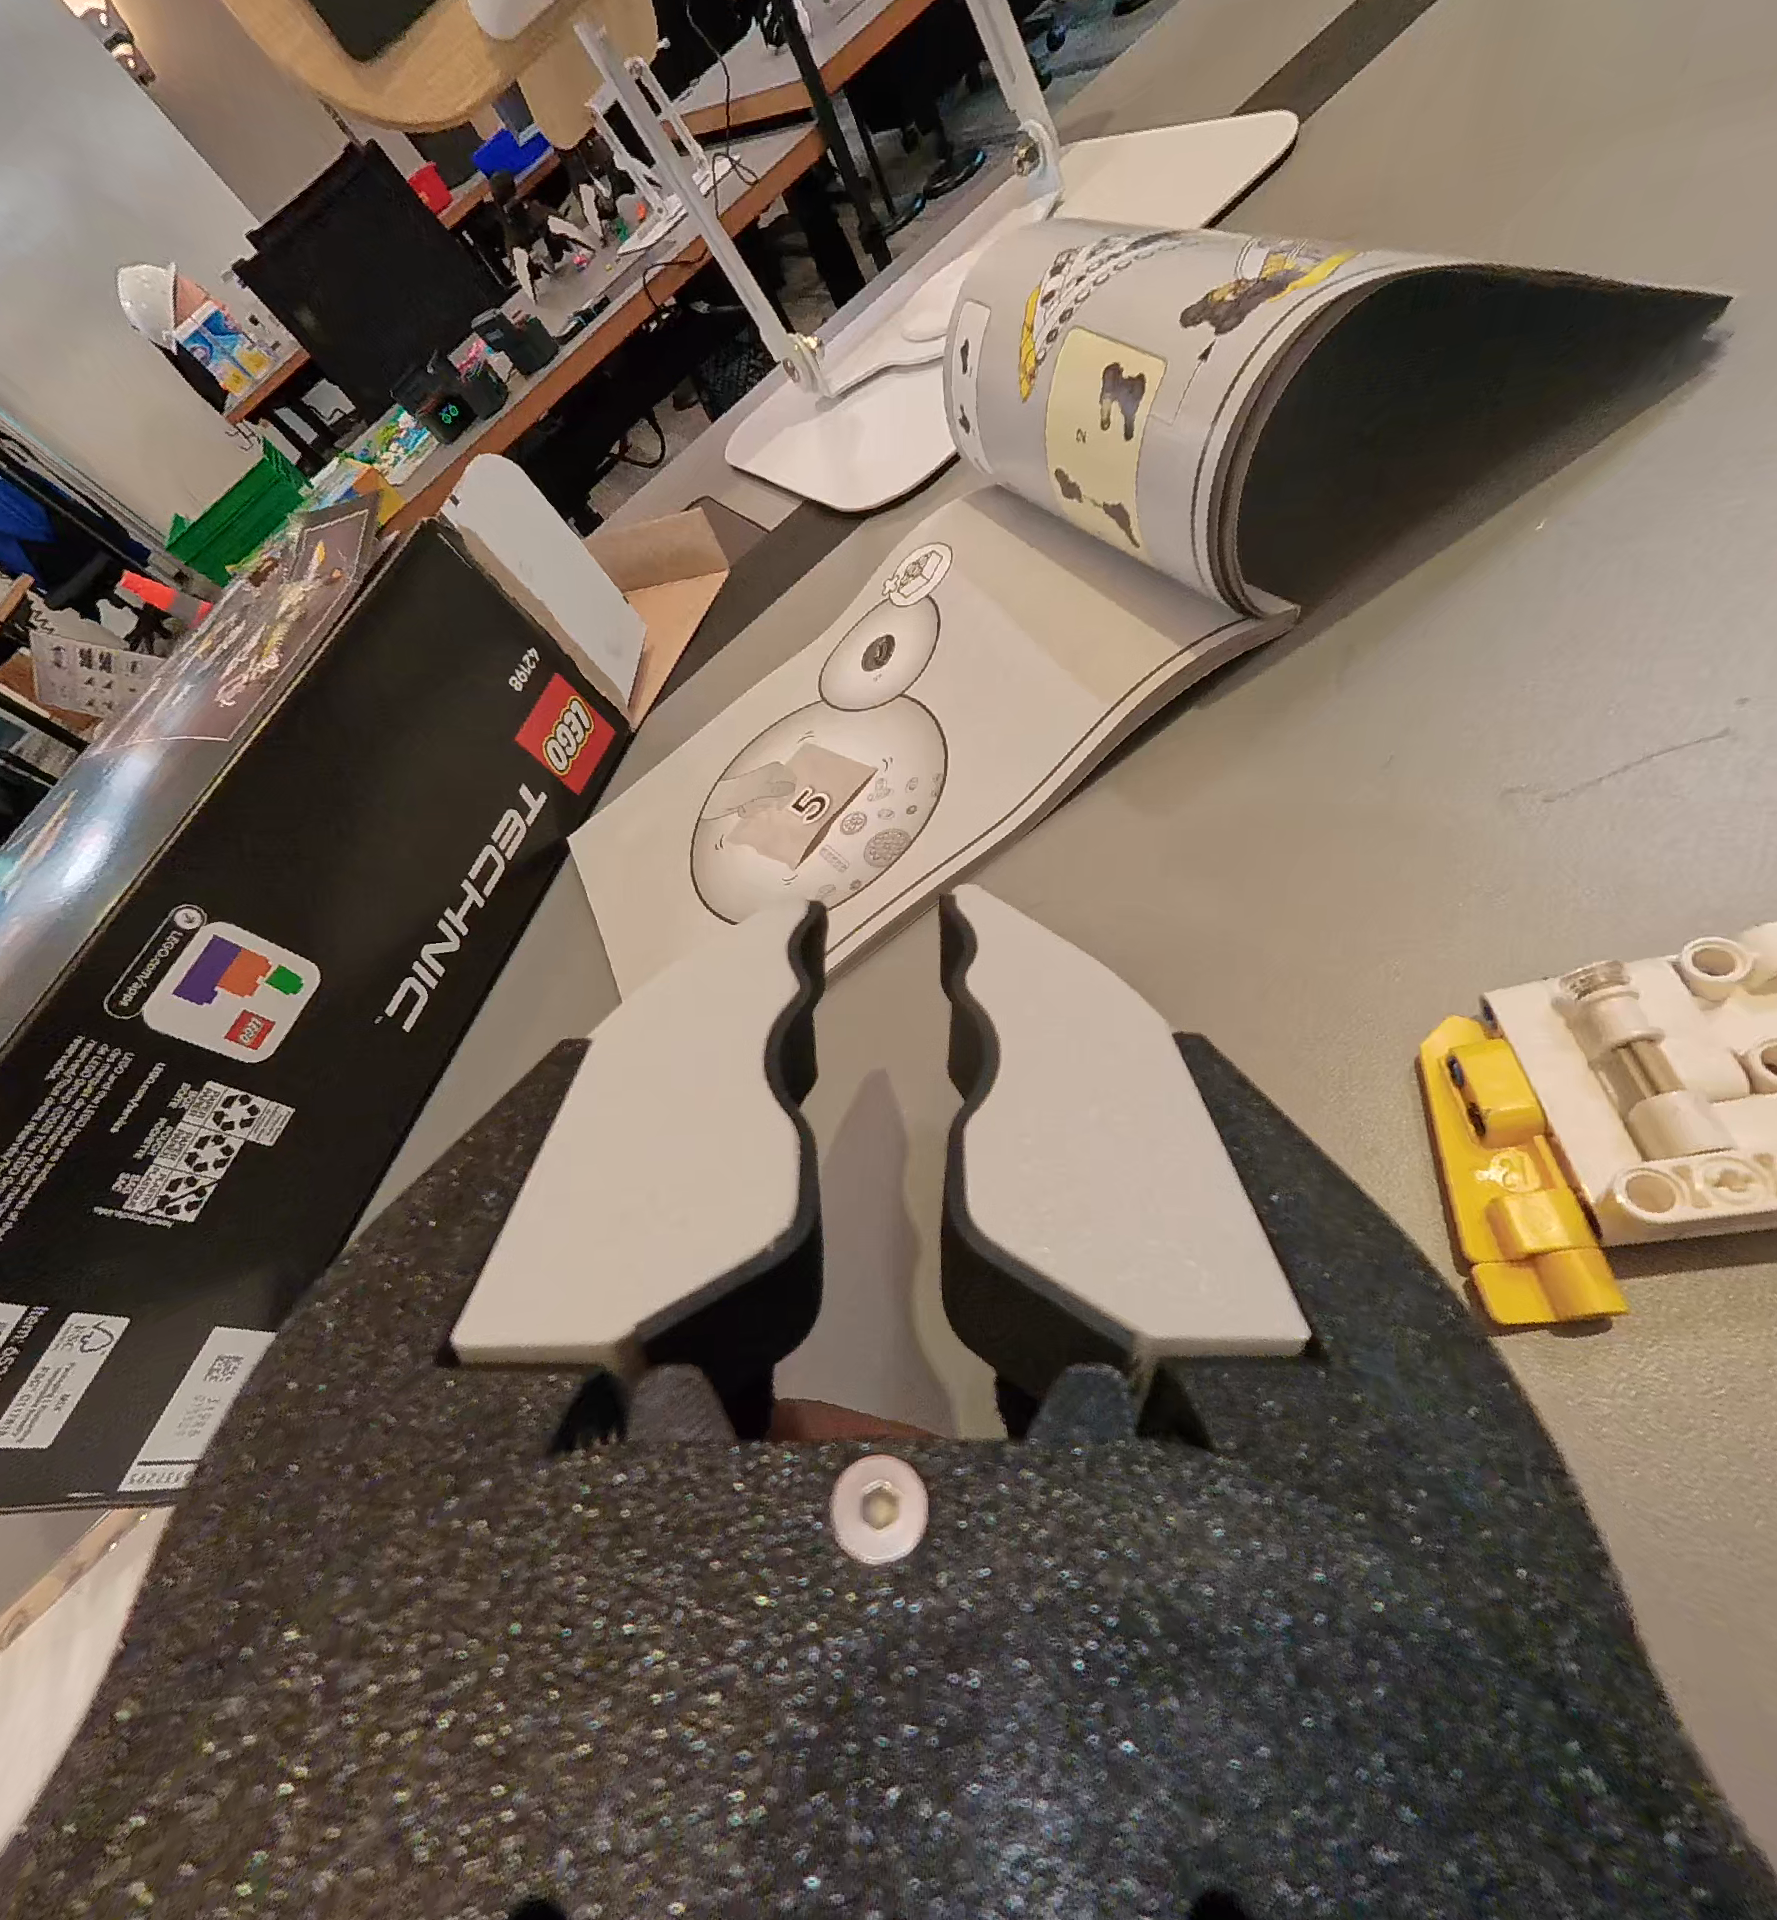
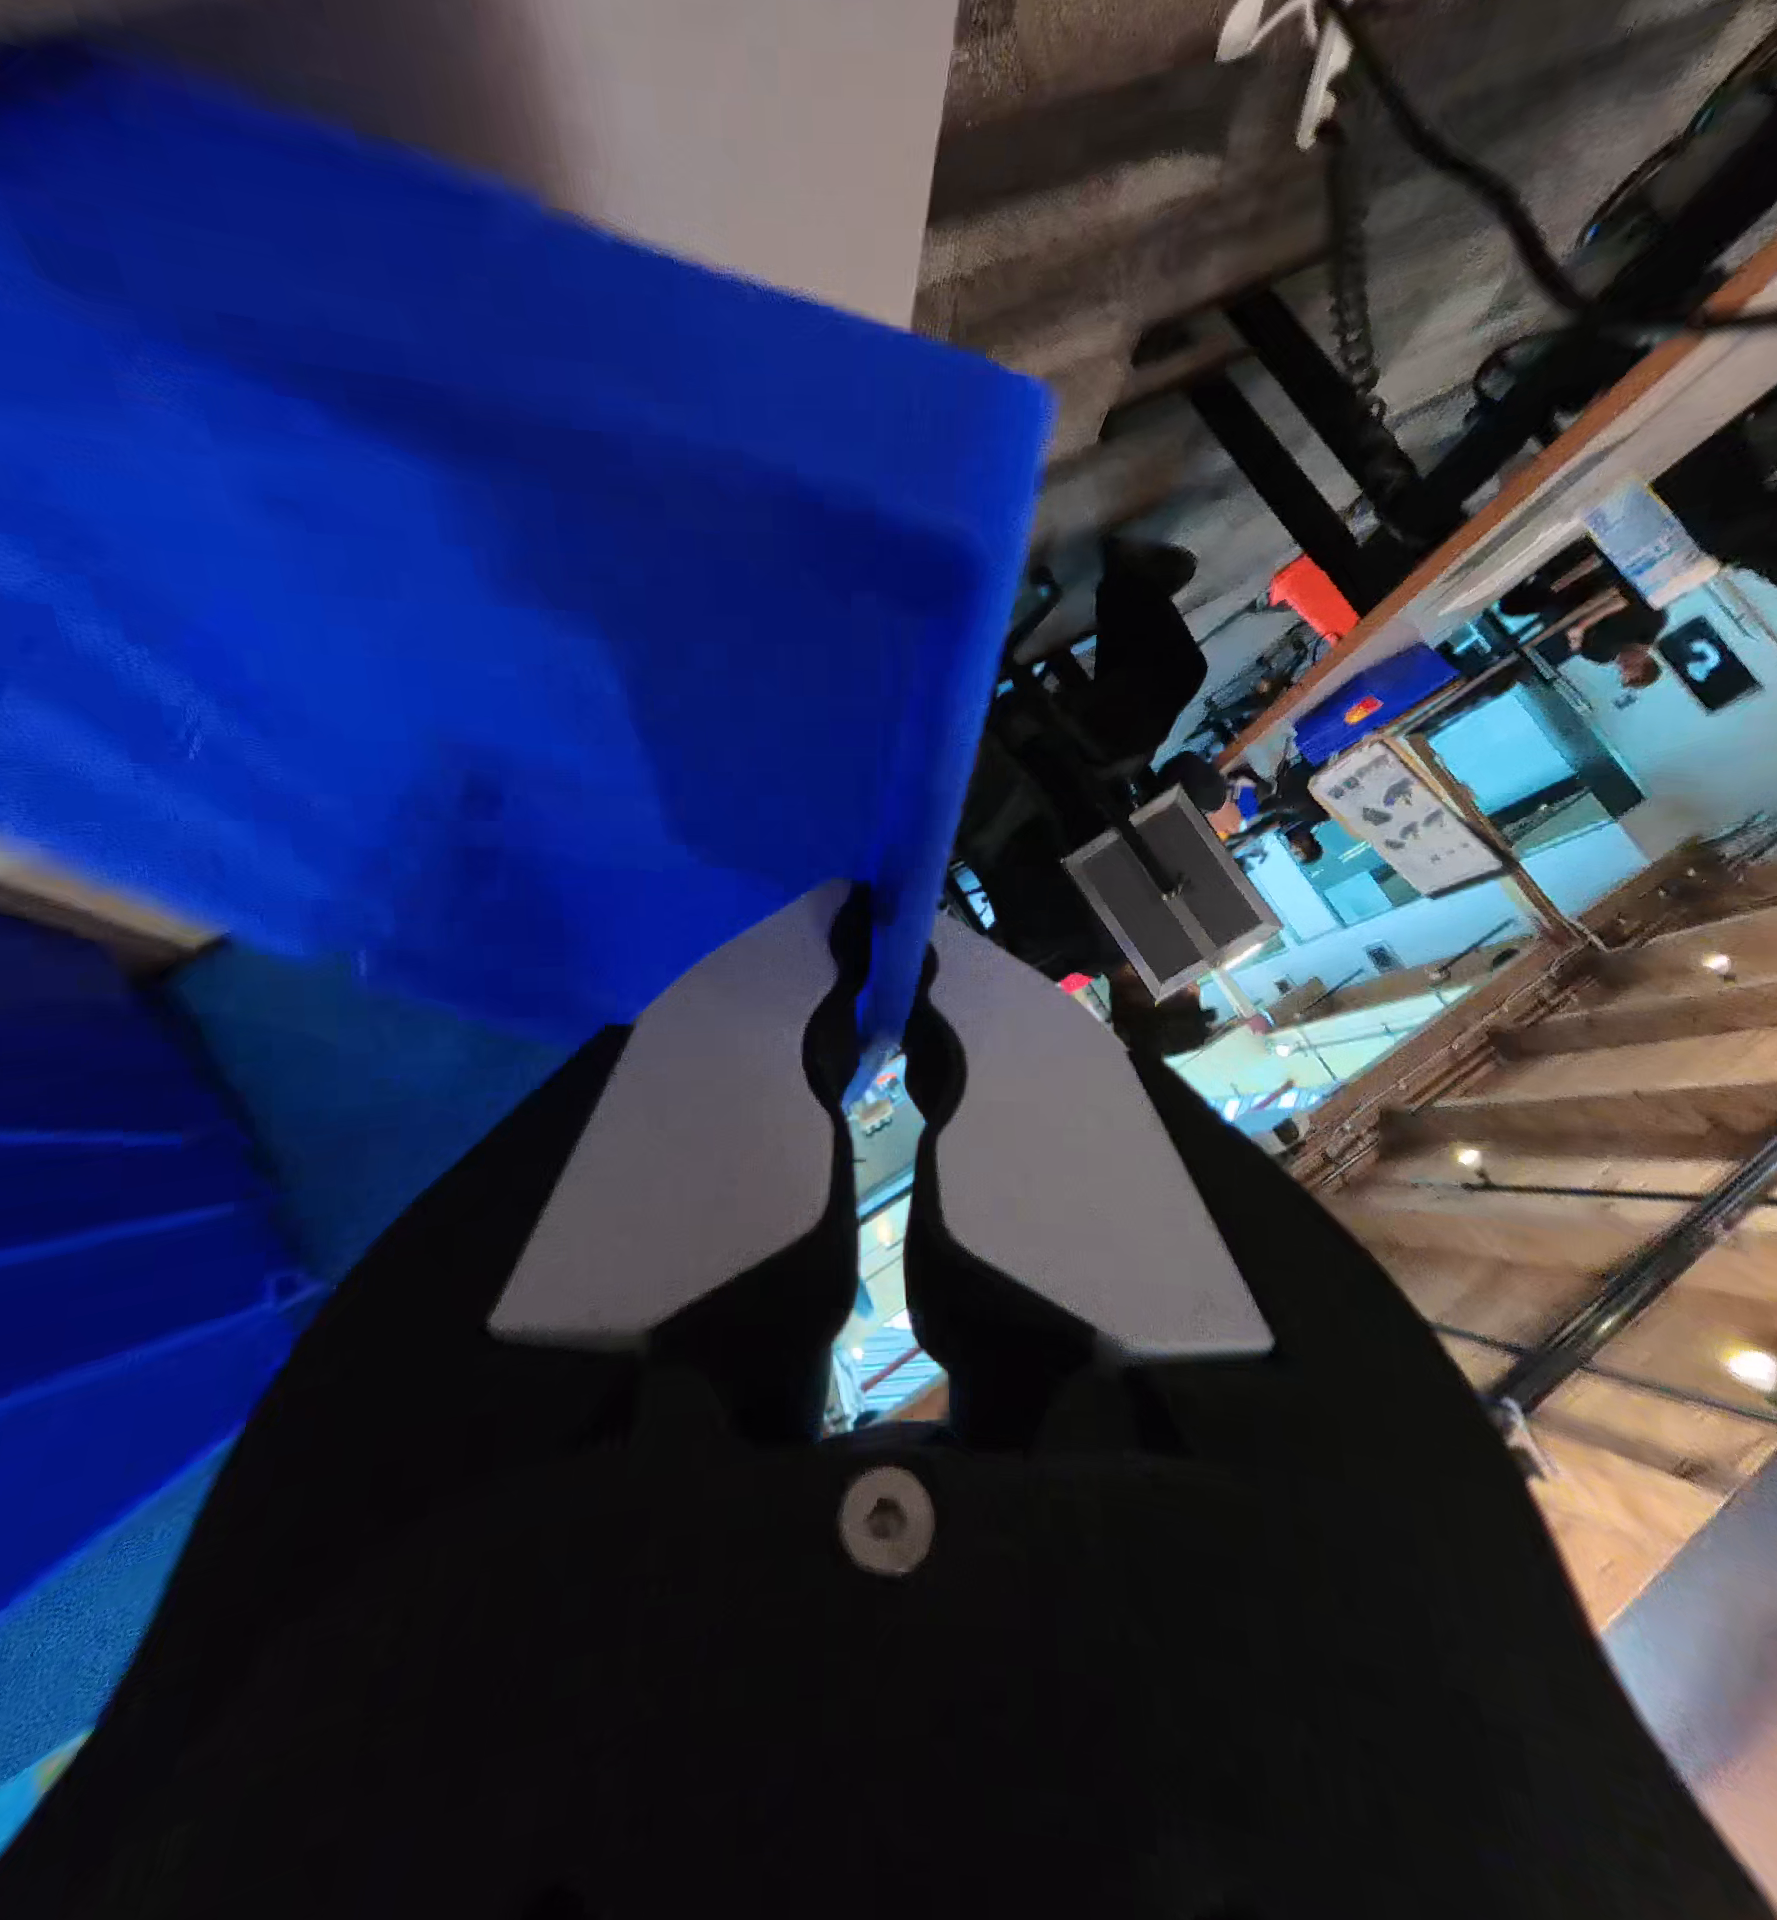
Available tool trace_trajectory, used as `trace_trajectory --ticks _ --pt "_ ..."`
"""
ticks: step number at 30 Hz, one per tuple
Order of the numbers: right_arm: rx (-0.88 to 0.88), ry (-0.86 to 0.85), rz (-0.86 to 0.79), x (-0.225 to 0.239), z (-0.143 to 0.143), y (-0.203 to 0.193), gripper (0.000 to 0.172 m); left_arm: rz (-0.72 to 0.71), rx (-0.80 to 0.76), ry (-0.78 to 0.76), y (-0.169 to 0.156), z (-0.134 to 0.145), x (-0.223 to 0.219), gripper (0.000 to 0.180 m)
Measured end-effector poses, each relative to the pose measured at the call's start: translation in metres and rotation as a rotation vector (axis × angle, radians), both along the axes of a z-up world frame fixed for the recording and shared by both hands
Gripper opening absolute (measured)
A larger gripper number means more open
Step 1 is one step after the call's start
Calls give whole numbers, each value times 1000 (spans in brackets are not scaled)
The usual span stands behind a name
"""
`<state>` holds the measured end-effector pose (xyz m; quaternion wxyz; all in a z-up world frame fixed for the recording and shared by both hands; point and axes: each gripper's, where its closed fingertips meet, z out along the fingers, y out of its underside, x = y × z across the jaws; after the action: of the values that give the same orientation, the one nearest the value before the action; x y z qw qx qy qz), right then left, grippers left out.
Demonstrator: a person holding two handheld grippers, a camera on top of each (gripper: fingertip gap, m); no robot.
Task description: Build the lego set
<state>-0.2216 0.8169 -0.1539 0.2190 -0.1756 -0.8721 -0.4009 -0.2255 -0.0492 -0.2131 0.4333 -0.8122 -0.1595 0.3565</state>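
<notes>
The left tool [image 1: 882, 914] hovers low over the grey bench [image 1: 1383, 831], its jaws a little apart with nothing between them, tips just over the near edge of an open instruction booklet [image 1: 967, 707] beside a black toy box [image 1: 323, 935]. The right tool [image 2: 889, 956] is clamped on the thin rim of a blue plastic bin [image 2: 448, 520], both pads pressing on it.

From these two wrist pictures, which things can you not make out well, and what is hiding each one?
- Blue plastic bin, right wrist view: motion-blurred, cut by the left edge; the right gripper pinches its wall.
- White and yellow brick assembly, left wrist view: cut by the right edge.
- Open instruction booklet: near corner hidden behind the open, empty left gripper.
- Black cardboard box: cut by the left edge.
</notes>
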Motion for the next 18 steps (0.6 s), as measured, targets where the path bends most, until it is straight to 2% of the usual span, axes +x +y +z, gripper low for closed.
trace_trajectory --ticks 5,11,15,18 --pt "55 115 56 15 48 -3 3 -31 21 0 1 2 4 21" --pt "212 223 178 42 113 -24 3 -68 19 -4 4 2 8 20" --pt "319 214 314 56 150 -65 3 -105 23 0 6 3 13 20" --pt "383 121 430 63 152 -111 3 -130 36 0 6 4 18 20"
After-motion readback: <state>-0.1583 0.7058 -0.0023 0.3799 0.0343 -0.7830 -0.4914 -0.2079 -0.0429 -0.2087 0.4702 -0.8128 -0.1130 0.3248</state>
